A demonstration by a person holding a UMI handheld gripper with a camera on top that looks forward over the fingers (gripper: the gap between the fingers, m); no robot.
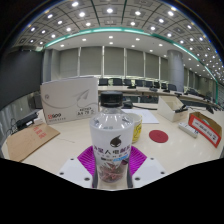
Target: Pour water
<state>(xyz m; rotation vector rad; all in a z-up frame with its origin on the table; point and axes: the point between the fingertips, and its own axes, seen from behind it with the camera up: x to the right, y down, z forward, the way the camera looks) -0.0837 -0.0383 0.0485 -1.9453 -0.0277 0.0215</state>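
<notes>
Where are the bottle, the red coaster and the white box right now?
bottle (115,140), gripper view: on its label, between the fingers.
red coaster (158,136), gripper view: its middle, on the table beyond the bottle.
white box (70,103), gripper view: its front face.

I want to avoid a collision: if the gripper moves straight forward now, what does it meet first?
The gripper already has the water bottle between its fingers, so it meets that at once; beyond it the table looks free.

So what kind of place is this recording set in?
Probably a large office or computer lab: rows of desks with monitors at the back, ceiling downlights, and a white table holding cardboard boxes. The gripper has a water bottle between its jaws.
</notes>
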